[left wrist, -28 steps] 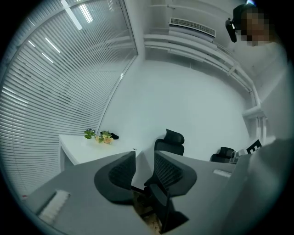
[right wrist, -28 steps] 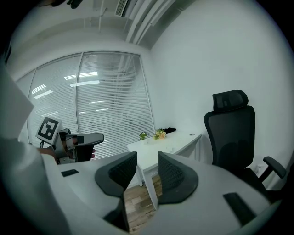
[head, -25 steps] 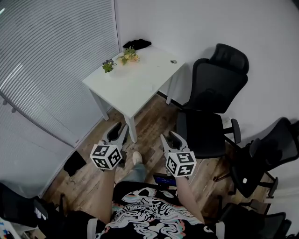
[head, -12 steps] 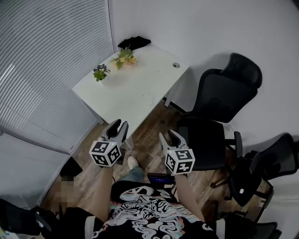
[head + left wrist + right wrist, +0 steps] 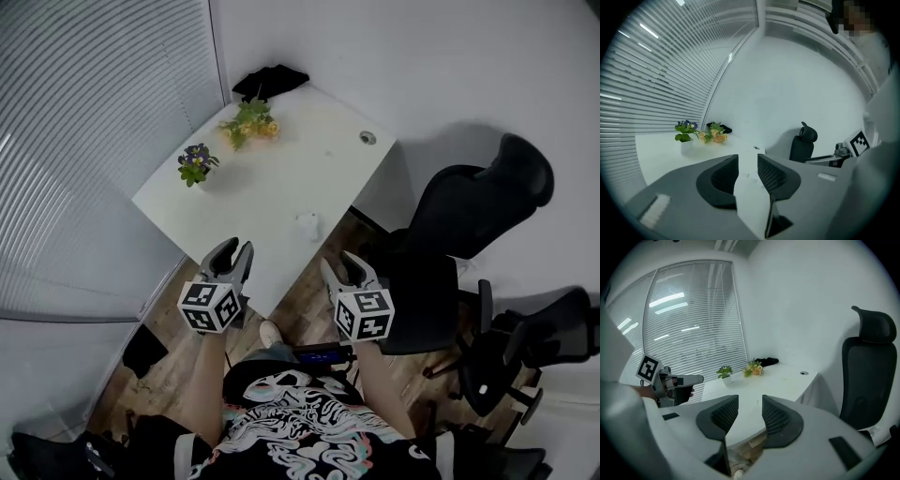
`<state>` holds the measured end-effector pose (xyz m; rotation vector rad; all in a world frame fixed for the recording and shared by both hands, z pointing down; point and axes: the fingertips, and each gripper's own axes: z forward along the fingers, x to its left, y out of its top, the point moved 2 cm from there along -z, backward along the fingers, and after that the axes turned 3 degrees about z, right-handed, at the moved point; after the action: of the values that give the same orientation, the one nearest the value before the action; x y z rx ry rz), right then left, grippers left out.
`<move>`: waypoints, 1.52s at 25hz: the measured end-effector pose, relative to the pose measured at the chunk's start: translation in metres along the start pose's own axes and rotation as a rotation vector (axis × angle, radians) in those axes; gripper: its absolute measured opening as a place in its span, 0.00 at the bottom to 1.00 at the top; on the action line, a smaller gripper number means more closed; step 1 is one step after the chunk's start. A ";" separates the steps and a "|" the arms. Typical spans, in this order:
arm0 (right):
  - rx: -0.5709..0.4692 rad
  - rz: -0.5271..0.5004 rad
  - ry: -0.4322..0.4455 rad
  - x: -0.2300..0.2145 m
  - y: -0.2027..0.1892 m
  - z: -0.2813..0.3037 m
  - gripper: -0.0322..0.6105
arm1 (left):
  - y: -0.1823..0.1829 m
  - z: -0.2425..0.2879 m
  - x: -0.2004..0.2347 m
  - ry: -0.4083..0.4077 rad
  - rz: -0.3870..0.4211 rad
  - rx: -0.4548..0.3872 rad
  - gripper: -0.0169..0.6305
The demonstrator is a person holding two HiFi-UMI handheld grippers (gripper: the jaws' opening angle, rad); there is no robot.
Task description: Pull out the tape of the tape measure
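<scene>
Tape measure [image 5: 307, 225]: in the head view it shows only as a small pale lump, too small to confirm, lying on the white table [image 5: 272, 183] near the front edge, apart from both tools. The left gripper [image 5: 232, 255] is held in the air over the table's near edge, with its claw spread and nothing between the pads; its own view shows only bare tabletop in the gap. The right gripper [image 5: 345, 269] is held level with it, just off the table's front corner and above the wood floor [image 5: 309, 314]. Its claw is parted and opening, with nothing between the pads. Neither tool touches the table or the lump. At the table's far side stand a small potted plant with purple flowers [image 5: 194, 163] and a yellow-flowered bunch [image 5: 247, 120], with a black item [image 5: 270, 82] at the back corner. A round cable hole [image 5: 367, 138] sits near the right edge. Slatted blinds [image 5: 84, 141] cover the wall to the left. A black office chair [image 5: 469, 216] stands to the right of the table.
</scene>
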<state>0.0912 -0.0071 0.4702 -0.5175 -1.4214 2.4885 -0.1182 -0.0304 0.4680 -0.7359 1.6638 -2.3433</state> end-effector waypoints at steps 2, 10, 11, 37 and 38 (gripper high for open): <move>-0.001 -0.008 -0.010 -0.003 0.009 0.012 0.30 | -0.001 0.013 0.009 -0.013 0.000 0.016 0.20; -0.027 -0.013 -0.031 -0.014 0.036 0.036 0.30 | 0.007 0.049 0.018 -0.069 0.004 0.028 0.20; -0.029 -0.011 -0.031 -0.015 0.038 0.038 0.30 | 0.009 0.050 0.018 -0.070 0.004 0.027 0.20; 0.153 -0.027 0.041 -0.044 -0.002 0.117 0.36 | -0.026 0.108 0.034 -0.034 0.017 0.168 0.23; 0.167 -0.028 0.046 -0.043 -0.007 0.121 0.36 | -0.030 0.108 0.035 -0.033 0.017 0.179 0.23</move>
<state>0.0808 -0.1134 0.5411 -0.5137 -1.1831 2.5265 -0.0917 -0.1245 0.5335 -0.7191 1.4177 -2.4146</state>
